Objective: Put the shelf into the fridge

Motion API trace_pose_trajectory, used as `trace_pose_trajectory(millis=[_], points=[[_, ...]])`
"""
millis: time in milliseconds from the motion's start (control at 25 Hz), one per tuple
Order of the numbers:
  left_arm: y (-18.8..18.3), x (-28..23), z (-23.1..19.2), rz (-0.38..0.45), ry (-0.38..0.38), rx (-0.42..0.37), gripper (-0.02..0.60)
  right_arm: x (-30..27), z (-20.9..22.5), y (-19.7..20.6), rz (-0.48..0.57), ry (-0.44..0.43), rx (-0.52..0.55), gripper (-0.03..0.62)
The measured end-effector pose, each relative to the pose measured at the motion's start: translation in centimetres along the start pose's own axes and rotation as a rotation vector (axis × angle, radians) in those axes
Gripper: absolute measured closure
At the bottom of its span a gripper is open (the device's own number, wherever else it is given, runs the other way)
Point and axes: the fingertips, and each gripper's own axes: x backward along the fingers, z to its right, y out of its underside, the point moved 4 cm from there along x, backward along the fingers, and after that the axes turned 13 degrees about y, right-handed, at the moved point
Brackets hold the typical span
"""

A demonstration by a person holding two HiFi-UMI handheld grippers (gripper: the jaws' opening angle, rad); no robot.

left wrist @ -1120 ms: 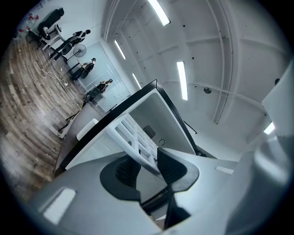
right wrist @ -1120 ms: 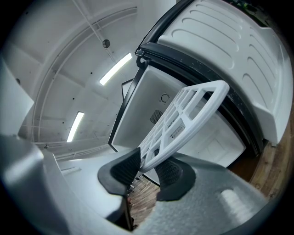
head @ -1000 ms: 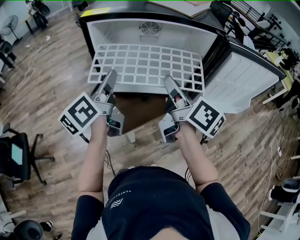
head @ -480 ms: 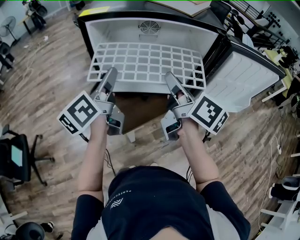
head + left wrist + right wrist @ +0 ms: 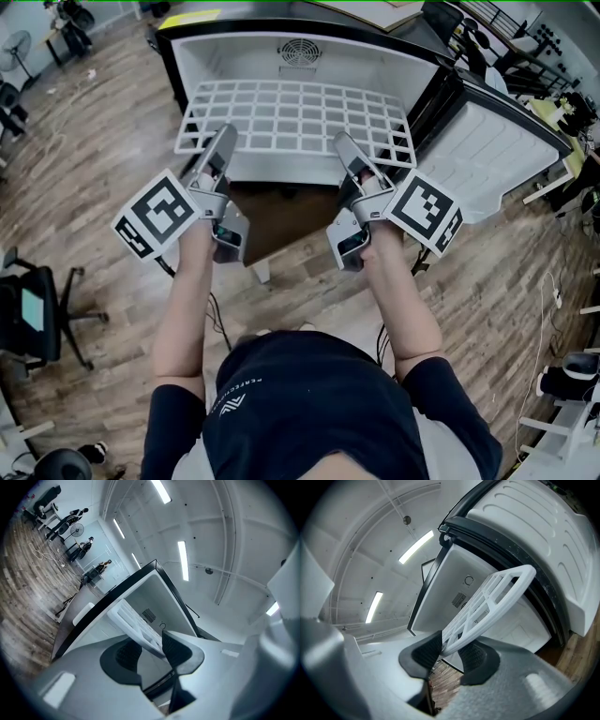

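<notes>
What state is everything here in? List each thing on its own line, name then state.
fridge: open.
fridge door: swung wide open to the right.
shelf: roughly level, back part inside the fridge, front edge between both grippers' jaws.
left gripper: jaws apart, have just been opening, shelf edge between them.
right gripper: jaws apart, have just been opening, shelf edge between them.

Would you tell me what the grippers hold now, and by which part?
Nothing gripped: the jaws of the left gripper and right gripper have just been opening, the near edge of the shelf loose between them.
</notes>
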Motion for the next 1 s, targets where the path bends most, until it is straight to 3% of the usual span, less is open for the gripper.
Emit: trace_pose_trajectory(millis=[160,320,480,720,1000], points=[[-0.6,0.1,0.1,-0.021,-0.025,-0.061,0.422,0.0,-0.2,-0.2,0.003,-0.006,-0.003,0.480],[0.0,-0.3,-0.2,-0.006,-0.002,-0.010,0.423,-0.2,0.2,0.0,0.002,0.000,-0.007,0.488],[-0.5,-0.1,-0.3,-0.038,-0.023,-0.067,0.423,-0.3,0.2,0.0,0.006,-0.001,-0.020,0.490],[-0.6,-0.6,0.2,-0.004,0.031,0.028,0.414,0.0,-0.4,-0.6,0.021,-0.013,-0.045,0.480],[-1.3,-0.4,0.1,-0.039,0.038,-0.042,0.408,0.1,-0.6,-0.4,0.040,-0.015,-0.045,0.477]])
